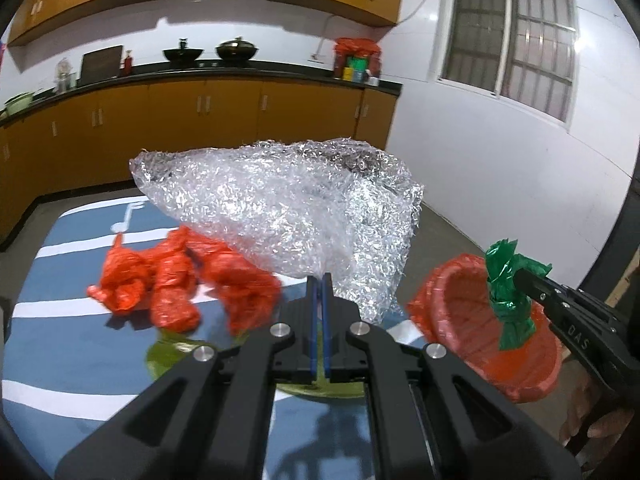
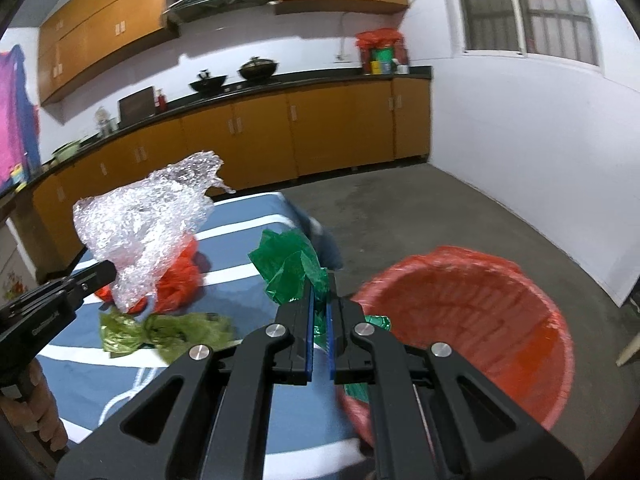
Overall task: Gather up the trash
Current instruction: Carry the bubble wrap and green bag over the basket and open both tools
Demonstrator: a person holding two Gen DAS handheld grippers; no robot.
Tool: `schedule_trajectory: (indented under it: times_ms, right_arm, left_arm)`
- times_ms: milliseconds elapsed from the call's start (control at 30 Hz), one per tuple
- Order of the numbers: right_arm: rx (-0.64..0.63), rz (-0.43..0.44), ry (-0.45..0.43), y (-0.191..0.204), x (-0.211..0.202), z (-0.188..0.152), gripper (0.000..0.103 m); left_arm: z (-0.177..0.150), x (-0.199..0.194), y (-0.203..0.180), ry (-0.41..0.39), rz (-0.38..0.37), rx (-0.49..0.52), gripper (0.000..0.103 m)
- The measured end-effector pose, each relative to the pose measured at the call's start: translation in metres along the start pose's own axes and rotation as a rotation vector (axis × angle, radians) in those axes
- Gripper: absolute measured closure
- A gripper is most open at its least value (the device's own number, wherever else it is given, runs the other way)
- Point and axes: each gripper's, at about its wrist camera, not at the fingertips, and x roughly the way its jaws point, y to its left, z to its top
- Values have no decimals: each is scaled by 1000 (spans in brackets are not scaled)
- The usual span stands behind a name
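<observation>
Left wrist view: the left tool (image 1: 320,280) is pressed together on the near edge of a large crumpled sheet of clear bubble wrap (image 1: 288,204), which is held up in the air above the blue striped surface (image 1: 60,320). Just to the left of the tool, three crumpled red plastic bags (image 1: 176,280) are seen lying side by side on the surface. A yellow-green plastic bag (image 1: 168,354) is partly hidden under the tool, near the red bags. At the right, the right tool (image 1: 520,276) is seen pinching a twisted green plastic bag (image 1: 508,296), which hangs over the open mouth of a red-lined trash basket (image 1: 460,320). Part of a hand (image 1: 592,428) is visible at the near right edge.

In the right wrist view, the right tool (image 2: 320,280) is seen closed on the green plastic bag (image 2: 292,268), whose crumpled upper part stands above the fingertips while its lower part hangs below them, at the left rim of the red-lined trash basket (image 2: 520,340). The basket stands on the grey floor (image 2: 420,216), just beside the right edge of the blue striped surface (image 2: 248,216). To the left, the left tool (image 2: 108,270) is seen gripping the bubble wrap (image 2: 144,224) above the red plastic bags (image 2: 180,280). The yellow-green plastic bag (image 2: 168,332) lies flat on the surface, near them. A hand (image 2: 32,408) is seen at the near left. Far behind, orange cabinets (image 2: 320,128) run under a dark counter.
</observation>
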Motion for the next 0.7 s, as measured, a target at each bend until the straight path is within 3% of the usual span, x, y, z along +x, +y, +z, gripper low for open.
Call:
schedule_trajectory:
  times_ms: [367, 700]
  right_arm:
    - [102, -131, -27, -66, -22, -3, 98]
    - [172, -190, -43, -105, -35, -10, 98]
  left_arm:
    - [0, 20, -61, 23, -121, 78, 100]
    - [-8, 37, -116, 50, -221, 151, 100]
